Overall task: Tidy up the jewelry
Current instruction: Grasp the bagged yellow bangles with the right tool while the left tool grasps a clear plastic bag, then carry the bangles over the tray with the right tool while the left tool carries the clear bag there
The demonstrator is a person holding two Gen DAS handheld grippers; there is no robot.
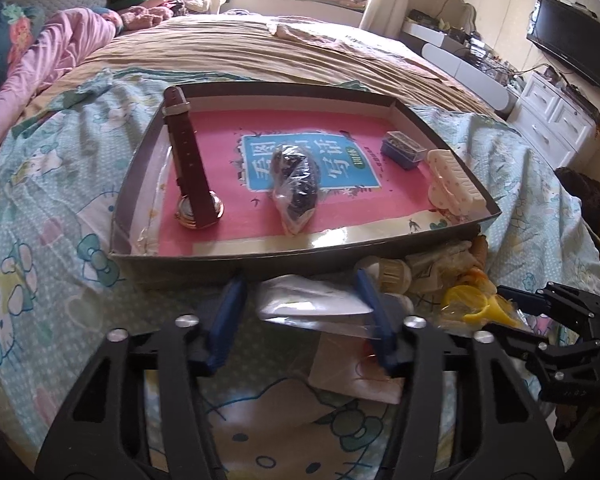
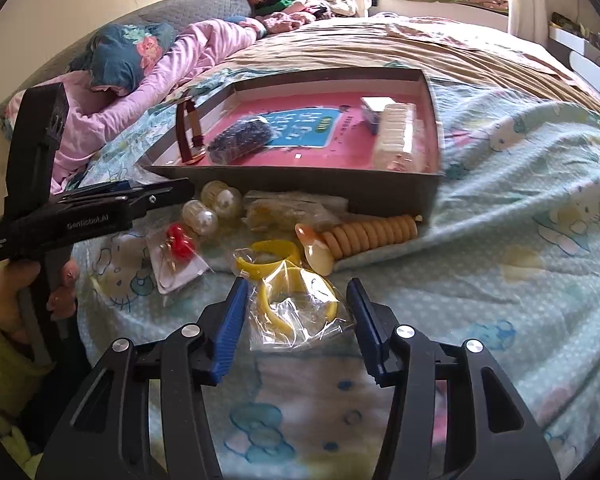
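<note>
A grey box (image 1: 311,258) (image 2: 399,194) with a pink floor lies on the bed. It holds a brown-strap watch (image 1: 192,172), a bagged dark bead string (image 1: 296,184), a small blue case (image 1: 403,150) and a cream hair claw (image 1: 453,182). My left gripper (image 1: 301,312) is open around a clear packet with red earrings (image 1: 319,312) (image 2: 178,254). My right gripper (image 2: 298,320) is open around a clear bag of yellow bangles (image 2: 296,312). Pearl bobbles (image 2: 210,210) and a tan coil hair tie (image 2: 369,236) lie in front of the box.
The bed has a Hello Kitty sheet (image 2: 519,240) and a tan blanket (image 1: 260,52). Pink bedding and pillows (image 2: 140,76) lie at the left. A white dresser (image 1: 555,120) and a TV (image 1: 571,40) stand to the right.
</note>
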